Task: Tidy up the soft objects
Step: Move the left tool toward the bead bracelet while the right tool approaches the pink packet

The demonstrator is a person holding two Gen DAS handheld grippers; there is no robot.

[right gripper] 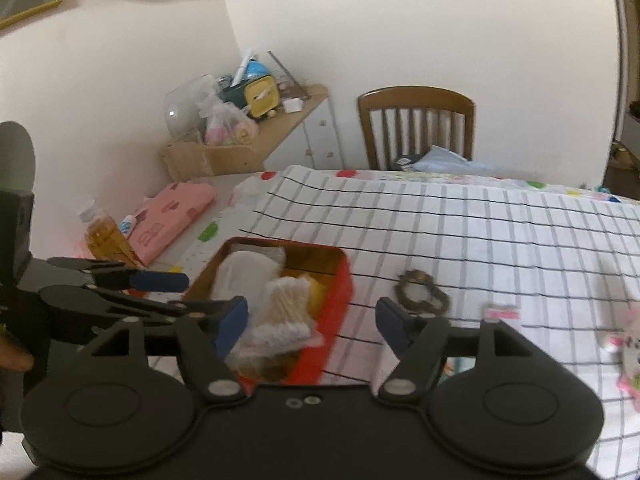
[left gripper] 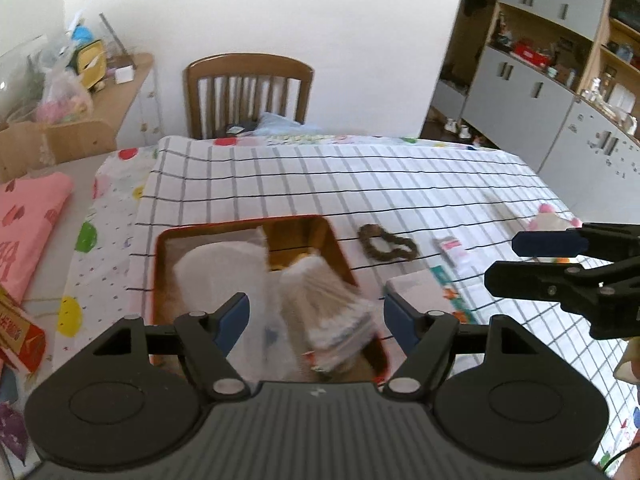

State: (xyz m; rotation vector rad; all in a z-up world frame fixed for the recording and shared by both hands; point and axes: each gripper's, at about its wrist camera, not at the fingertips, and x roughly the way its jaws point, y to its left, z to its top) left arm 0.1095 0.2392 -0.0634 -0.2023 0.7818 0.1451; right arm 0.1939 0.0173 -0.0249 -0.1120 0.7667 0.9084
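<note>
Both claws gape empty above a red tin of soft things.
Next, probably: right claw pinches the scrunchie mid-band; left claw waits.

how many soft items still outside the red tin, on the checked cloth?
2 visible: the brown ring-shaped hair scrunchie just right of the red rectangular tin, and the pink-and-white plush toy at the far right. More may be hidden.

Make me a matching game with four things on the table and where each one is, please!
Things:
1. white cloth
2. brown scrunchie
3. pink plush toy
4. pink folded fabric

Places:
A. far right of the checked tablecloth
B. inside the red tin
C. left edge, off the checked cloth
D. on the cloth just right of the tin

Pairs: 1-B, 2-D, 3-A, 4-C
</note>
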